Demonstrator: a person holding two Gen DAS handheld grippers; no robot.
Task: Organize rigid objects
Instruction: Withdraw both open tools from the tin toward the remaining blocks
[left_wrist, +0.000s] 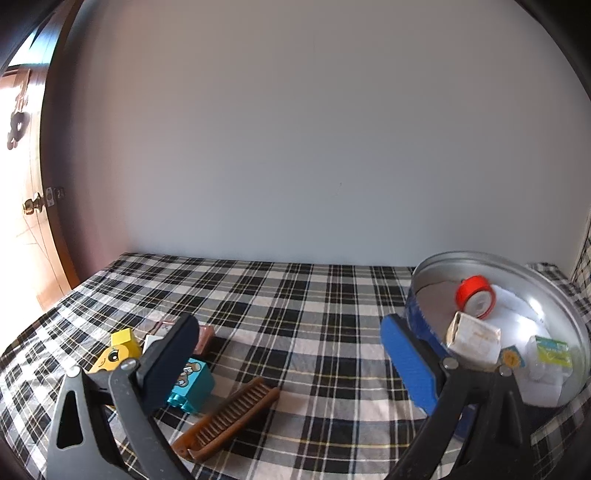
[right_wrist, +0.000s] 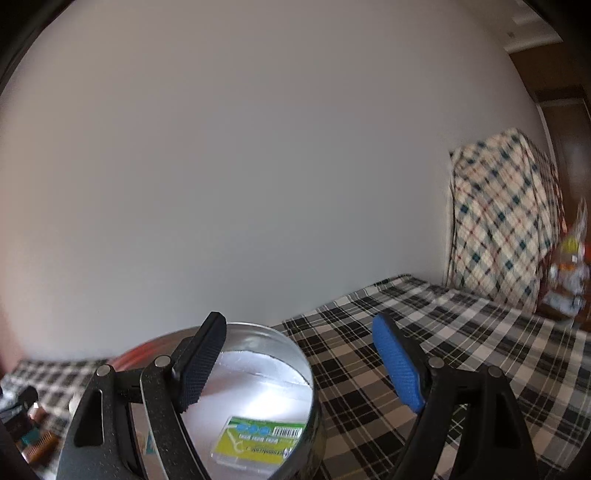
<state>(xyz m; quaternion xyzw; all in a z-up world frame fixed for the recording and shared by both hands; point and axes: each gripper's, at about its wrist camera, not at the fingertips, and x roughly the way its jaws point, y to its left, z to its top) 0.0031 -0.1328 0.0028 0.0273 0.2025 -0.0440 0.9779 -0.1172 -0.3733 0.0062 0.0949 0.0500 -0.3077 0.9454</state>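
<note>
A: Where are the rigid objects?

B: Some already lie in the round metal tin (left_wrist: 576, 325) at about 3 o'clock in the left wrist view: a red tape roll (left_wrist: 475, 296), a cream box (left_wrist: 474, 339) and a green-labelled packet (left_wrist: 552, 350). The rest lie loose on the plaid cloth (left_wrist: 295, 306) at about 8 o'clock: a brown comb (left_wrist: 229, 417), a teal block (left_wrist: 192, 384), a yellow block (left_wrist: 118, 350) and a brownish box (left_wrist: 205, 338) at the far side of them.

A: And the left gripper (left_wrist: 291, 358)?

B: It stands spread wide with nothing between its fingers. The dark finger (left_wrist: 171, 362) overlaps the teal block, the blue finger (left_wrist: 408, 362) lies just beside the tin's wall; whether either touches cannot be told.

A: The right gripper (right_wrist: 295, 365)?

B: Also spread and empty. Its dark finger (right_wrist: 199, 365) is over the tin (right_wrist: 310, 402), the blue finger (right_wrist: 399, 365) over the cloth (right_wrist: 461, 350). The green-labelled packet (right_wrist: 258, 441) shows at 6 o'clock.

A: Beyond that?

B: A pale wall (right_wrist: 240, 166), and a checked blanket (right_wrist: 498, 221) at 3 o'clock.
</note>
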